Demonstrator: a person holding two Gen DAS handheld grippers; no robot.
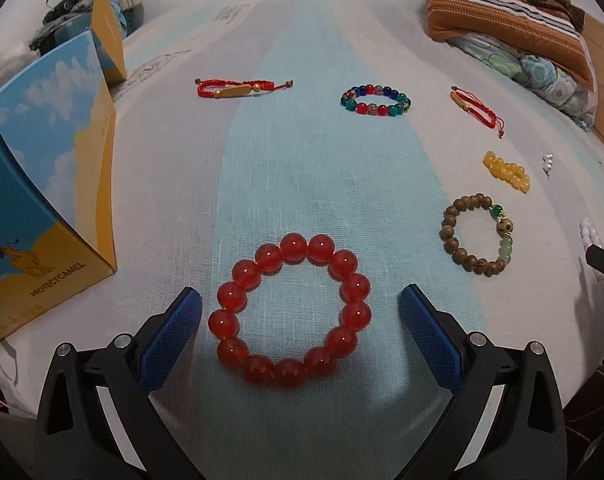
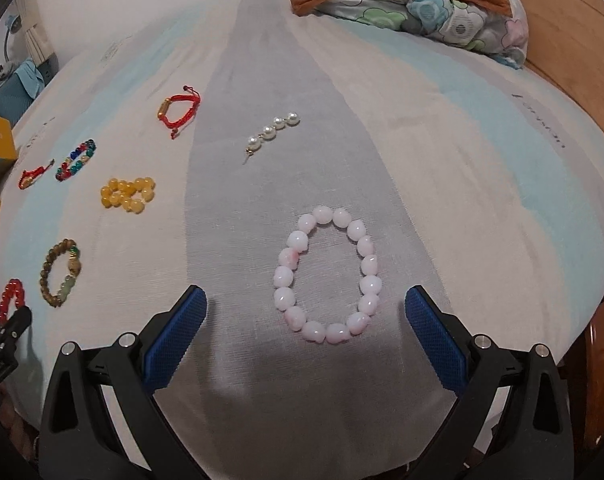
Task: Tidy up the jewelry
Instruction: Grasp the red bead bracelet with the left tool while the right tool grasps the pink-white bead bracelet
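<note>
My left gripper is open, its blue pads on either side of a red bead bracelet lying flat on the bed sheet. My right gripper is open around a pale pink bead bracelet, which lies nearer the right pad. Farther off lie a wooden bead bracelet, a yellow bead bracelet, a multicoloured bead bracelet, two red cord bracelets and a short pearl string.
An open blue and yellow box stands at the left on the striped sheet. Folded blankets and a pillow lie at the far right. The bed's wooden edge runs along the right.
</note>
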